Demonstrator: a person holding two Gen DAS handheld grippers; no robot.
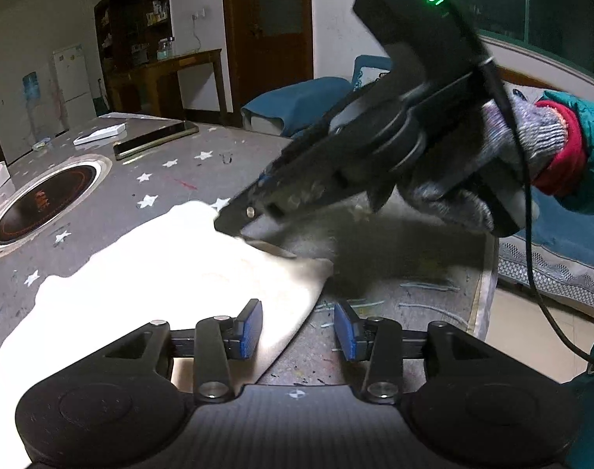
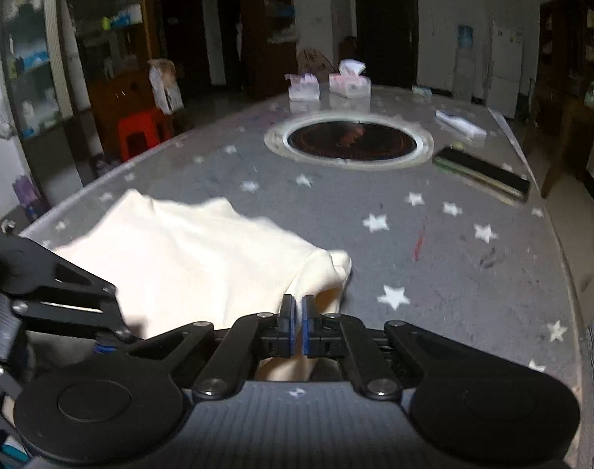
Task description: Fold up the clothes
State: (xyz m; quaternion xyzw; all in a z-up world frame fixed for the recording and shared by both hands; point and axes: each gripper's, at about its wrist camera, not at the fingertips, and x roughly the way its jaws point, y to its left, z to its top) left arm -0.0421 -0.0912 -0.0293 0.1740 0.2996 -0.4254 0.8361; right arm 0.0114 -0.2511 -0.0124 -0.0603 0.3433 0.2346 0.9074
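1. The left hand-held gripper [image 1: 298, 330] is nearest; its blue pads stand apart, and the edge of the cream cloth [image 1: 160, 273] lies between them, not pressed.
2. The right hand-held gripper [image 2: 298, 322] is closed tightly on a fold of the cloth and lifts this part a little.
3. The cloth rests on the grey table [image 2: 453, 273] with white stars.
4. Further away, a round black cooktop [image 2: 353, 140] sits in the table.

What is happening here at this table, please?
A person with a gripper in each hand is folding a cream cloth on the grey starred table. The right gripper is shut on a bunched corner of the cloth. The left gripper is open, with the cloth's near edge lying loose between its fingers.
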